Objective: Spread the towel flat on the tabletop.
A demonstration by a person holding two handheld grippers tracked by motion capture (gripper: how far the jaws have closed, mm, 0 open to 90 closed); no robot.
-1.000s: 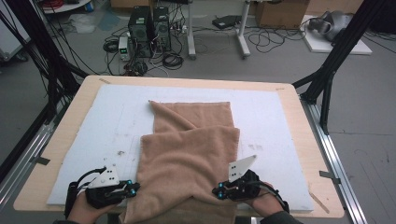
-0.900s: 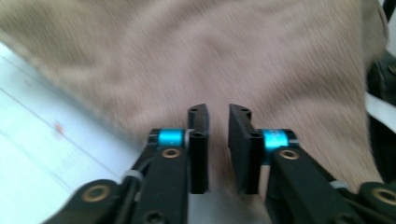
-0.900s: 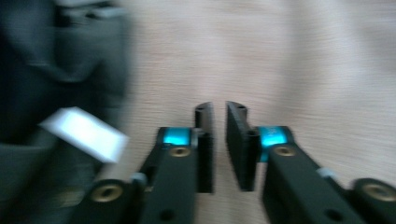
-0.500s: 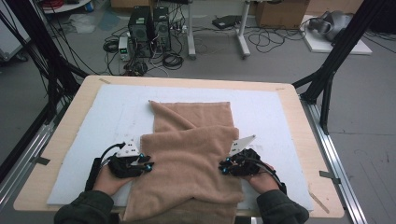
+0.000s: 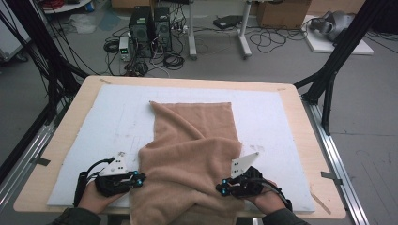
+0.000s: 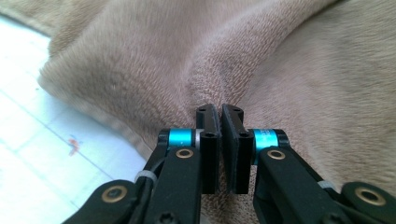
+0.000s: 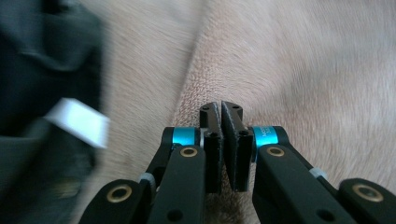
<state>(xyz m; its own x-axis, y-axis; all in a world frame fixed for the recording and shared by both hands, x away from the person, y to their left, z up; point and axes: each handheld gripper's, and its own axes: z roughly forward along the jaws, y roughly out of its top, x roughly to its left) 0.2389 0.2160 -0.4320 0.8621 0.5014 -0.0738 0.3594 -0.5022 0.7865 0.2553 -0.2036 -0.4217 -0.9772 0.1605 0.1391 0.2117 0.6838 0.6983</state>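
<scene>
Tan towel [image 5: 195, 154] spread mid-desk on white mat [image 5: 108, 122], far edge toward 12 o'clock, near end bunched and hanging over desk [image 5: 61, 112] edge at 6. Left tongs [image 5: 139, 177] at towel's 8 o'clock edge, just closed further, clamped on a fold. Right tongs [image 5: 221, 189] at 4 o'clock edge, clamped on towel likewise.

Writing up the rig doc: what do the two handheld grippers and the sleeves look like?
Both the left gripper and the right gripper are black, with bright blue rings and brass-coloured pivot screws by the jaws. Each has a pale three-cornered plate on top, dotted with small holes on the left one, and a black cable looping off the back. The sleeves are dark olive.
</scene>
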